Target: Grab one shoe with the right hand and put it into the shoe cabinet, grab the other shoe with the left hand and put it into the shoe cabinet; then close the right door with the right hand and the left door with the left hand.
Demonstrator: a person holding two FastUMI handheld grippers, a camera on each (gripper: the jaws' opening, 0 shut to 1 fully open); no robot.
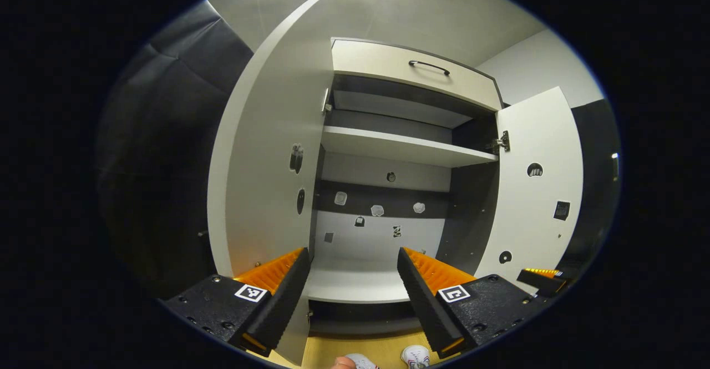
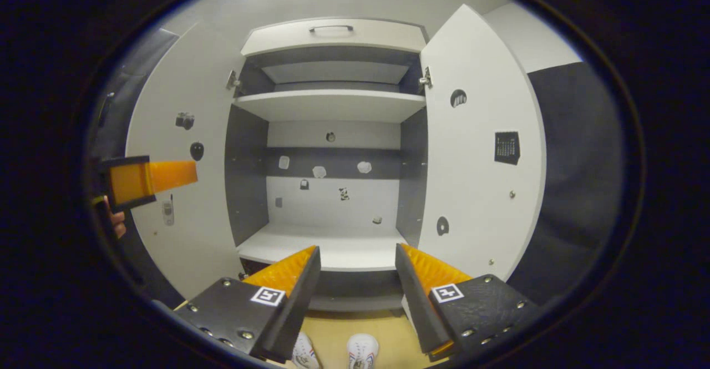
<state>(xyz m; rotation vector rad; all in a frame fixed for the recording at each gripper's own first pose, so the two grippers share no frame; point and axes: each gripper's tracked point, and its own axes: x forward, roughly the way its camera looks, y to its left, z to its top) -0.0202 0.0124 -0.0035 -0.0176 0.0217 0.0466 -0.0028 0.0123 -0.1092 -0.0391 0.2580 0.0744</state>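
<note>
Nothing of the task looks done yet, as far as I can judge. Both doors of the tall white shoe cabinet with dark inner panels [image 2: 333, 136] stand swung wide: the white left door [image 2: 177, 191] fills the left of the right gripper view, the white right door [image 2: 477, 158] the right of it. The white lower shelf [image 2: 327, 249] at the centre is bare, and so is the white upper shelf [image 2: 333, 105] above it.

The pair of white sneakers lies on the yellowish wooden floor [image 2: 333, 330] at the bottom edge of the frame, one white shoe [image 2: 304, 353] just beside the other white shoe [image 2: 362, 352], both below my fingers and in front of the cabinet.

My right hand-held gripper [image 2: 355, 272] is spread wide with nothing between its fingers. My left hand-held gripper [image 1: 353, 272] is likewise wide apart and holds nothing, pointed at the cabinet's inside.

Everything is left: each shoe picked up and shelved, right one first, then the right door and the left door pushed to.
</note>
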